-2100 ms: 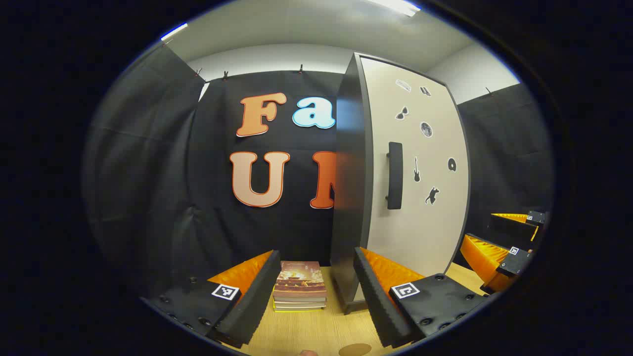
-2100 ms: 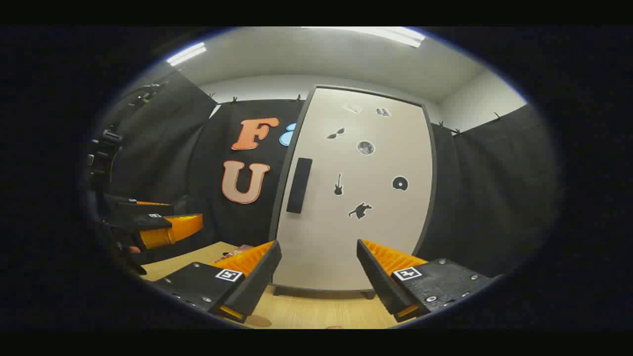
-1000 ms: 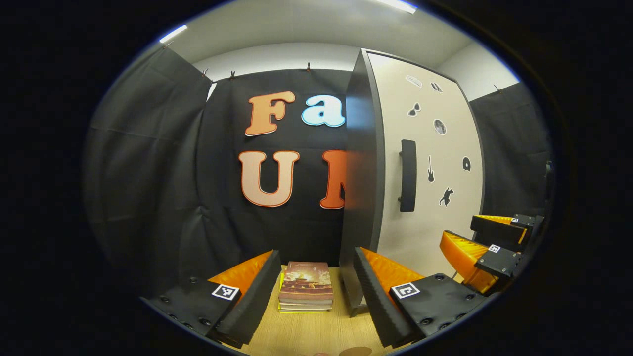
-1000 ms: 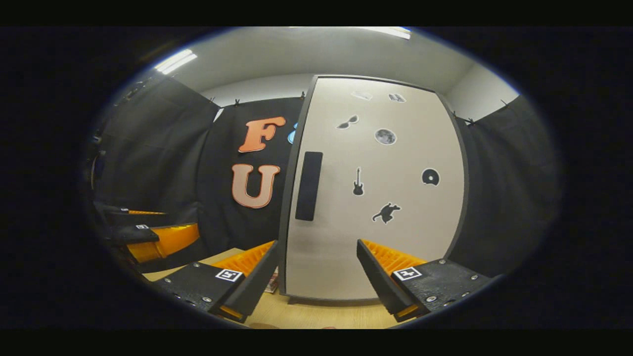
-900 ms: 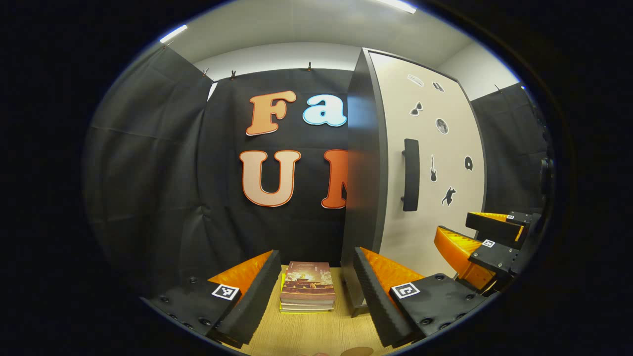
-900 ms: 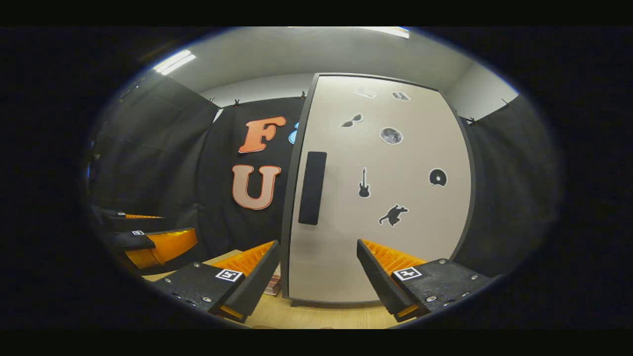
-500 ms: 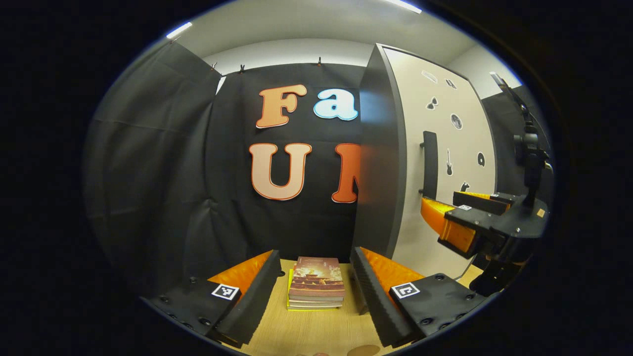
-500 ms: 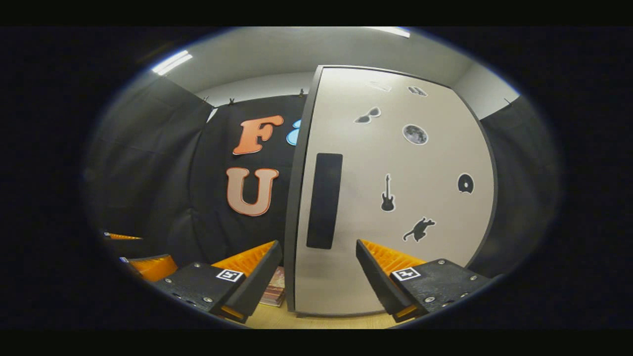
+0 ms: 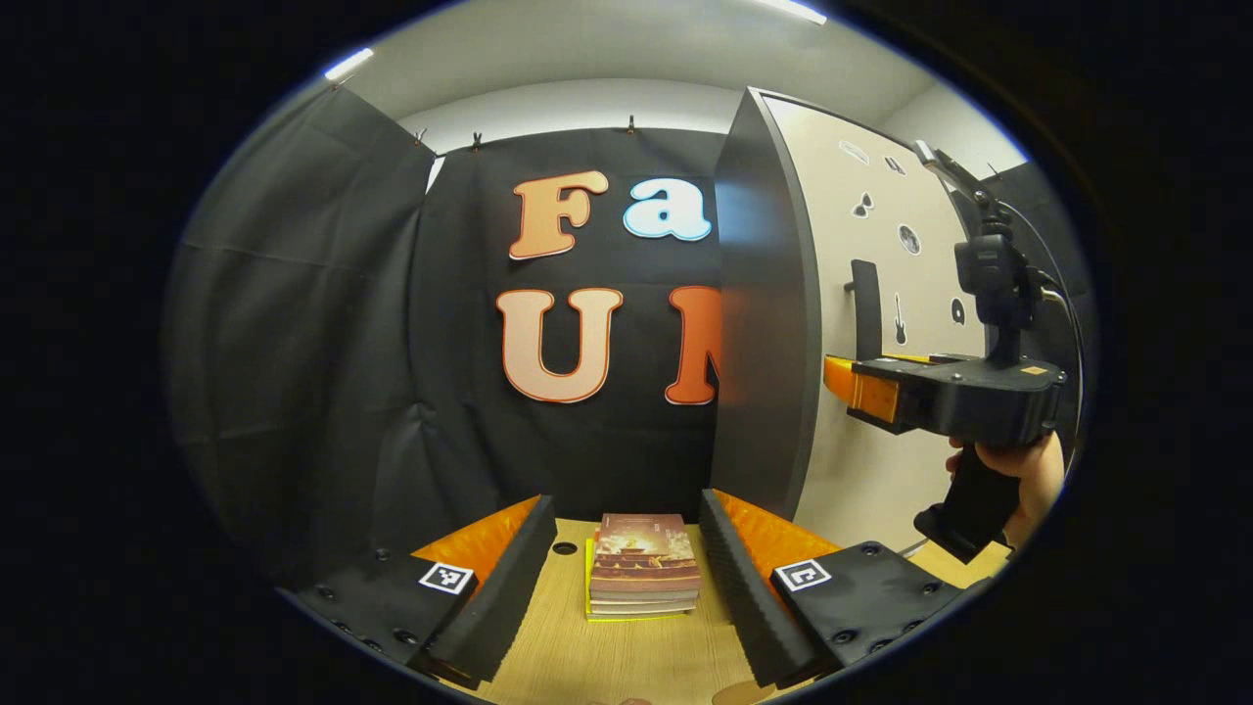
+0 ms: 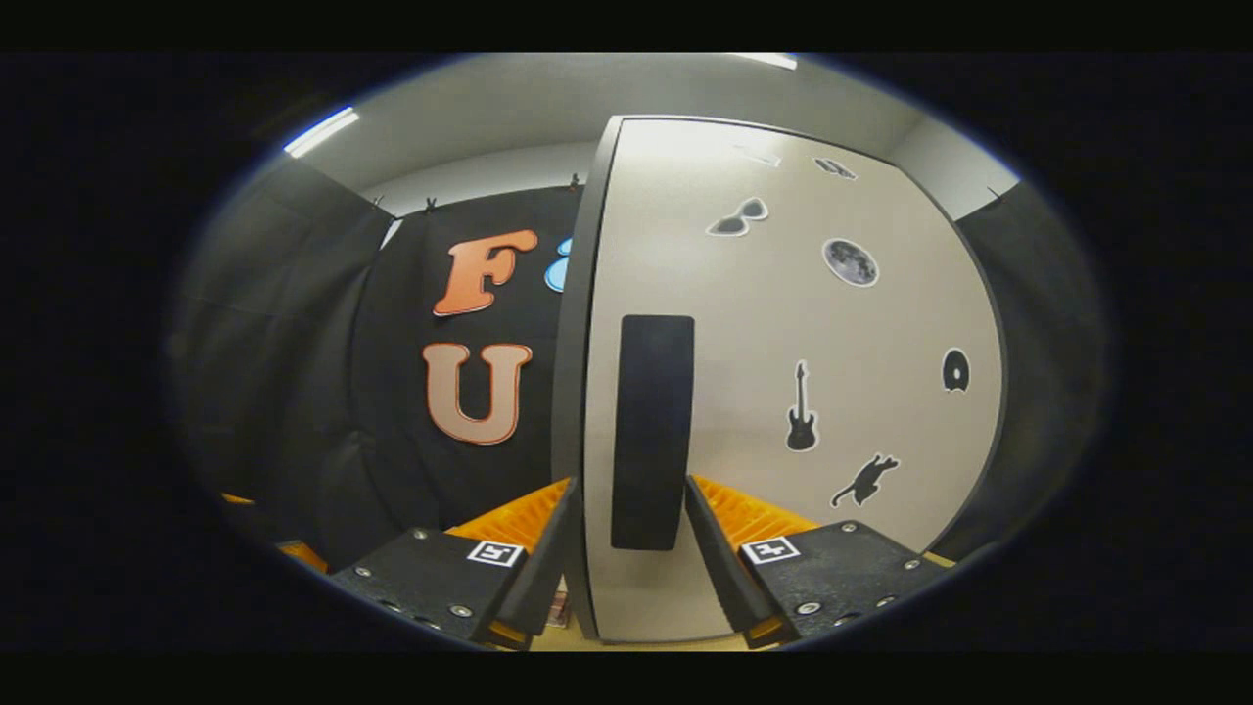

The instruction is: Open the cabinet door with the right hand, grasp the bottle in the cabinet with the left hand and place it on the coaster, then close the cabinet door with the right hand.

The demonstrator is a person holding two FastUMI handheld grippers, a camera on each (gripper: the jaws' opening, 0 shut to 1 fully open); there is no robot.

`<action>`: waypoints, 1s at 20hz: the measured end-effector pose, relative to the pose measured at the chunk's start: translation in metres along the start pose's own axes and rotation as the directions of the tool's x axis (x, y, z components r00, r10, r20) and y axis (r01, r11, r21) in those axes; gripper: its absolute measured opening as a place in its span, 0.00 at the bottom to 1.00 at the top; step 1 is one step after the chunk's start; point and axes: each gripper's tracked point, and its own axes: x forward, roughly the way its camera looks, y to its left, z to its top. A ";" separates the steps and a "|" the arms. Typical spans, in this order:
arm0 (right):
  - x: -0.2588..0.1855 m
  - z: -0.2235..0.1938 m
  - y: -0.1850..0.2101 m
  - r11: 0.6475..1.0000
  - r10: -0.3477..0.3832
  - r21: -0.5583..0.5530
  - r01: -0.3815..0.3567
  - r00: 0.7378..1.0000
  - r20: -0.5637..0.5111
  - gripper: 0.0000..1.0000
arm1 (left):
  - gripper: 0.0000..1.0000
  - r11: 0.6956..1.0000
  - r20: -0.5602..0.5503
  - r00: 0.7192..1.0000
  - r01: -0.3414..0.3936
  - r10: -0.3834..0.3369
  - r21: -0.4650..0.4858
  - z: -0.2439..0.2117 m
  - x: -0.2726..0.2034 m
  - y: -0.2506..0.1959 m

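Note:
The cabinet stands on the right of the wooden table, dark-sided, with its pale door shut, so its inside is hidden. A black vertical handle sits near the door's left edge. My right gripper is up against the door with the handle's lower end between its fingers; the jaws have narrowed, and a strip of door still shows beside the left finger. In the left gripper view, the right gripper is held level at the handle. My left gripper hovers open over the table. A brown coaster's edge peeks in below.
A stack of books lies on the table left of the cabinet, straight ahead of my left gripper. A hand holds the right gripper's grip. Black cloth walls close in the back and left.
My right gripper has moved forward to the door, and its fingers have narrowed around the handle's lower end. The left gripper has drifted a little left and stays open.

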 end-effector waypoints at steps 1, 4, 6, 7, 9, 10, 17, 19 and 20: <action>0.003 0.001 -0.001 1.000 -0.011 -0.001 0.011 1.000 0.005 0.63 | 0.96 1.000 -0.001 1.000 0.004 -0.004 0.000 -0.001 0.000 0.001; 0.004 0.001 -0.007 0.999 -0.047 0.018 0.046 0.999 0.004 0.40 | 0.96 1.000 -0.004 1.000 0.014 -0.014 0.004 -0.002 0.001 0.009; 0.004 0.001 -0.007 0.997 -0.053 0.047 0.053 0.999 -0.003 0.36 | 0.96 1.000 -0.008 1.000 0.021 -0.021 0.005 -0.005 0.001 0.013; 0.004 0.000 -0.007 0.997 -0.059 0.056 0.060 0.998 -0.008 0.34 | 0.96 1.000 -0.011 1.000 0.028 -0.028 0.003 -0.006 0.002 0.015; 0.004 0.000 -0.008 0.995 -0.082 0.063 0.083 0.997 -0.013 0.28 | 0.96 0.999 -0.020 0.999 0.046 -0.046 0.001 -0.011 0.002 0.018; 0.003 0.001 -0.009 0.993 -0.093 0.070 0.094 0.996 -0.012 0.23 | 0.96 0.998 -0.026 0.998 0.058 -0.058 0.001 -0.013 0.004 0.019; -0.012 0.005 -0.010 0.989 -0.130 0.065 0.130 0.992 -0.002 0.20 | 0.98 0.996 -0.017 0.996 0.083 -0.083 0.017 -0.012 0.022 0.028; -0.029 0.012 -0.010 0.988 -0.137 0.069 0.136 0.991 0.007 0.14 | 0.96 0.996 -0.021 0.995 0.094 -0.094 0.011 -0.011 0.017 0.021; -0.035 0.013 -0.012 0.988 -0.133 0.075 0.132 0.991 0.007 0.17 | 0.96 0.995 -0.019 0.995 0.098 -0.098 0.009 -0.009 0.014 0.017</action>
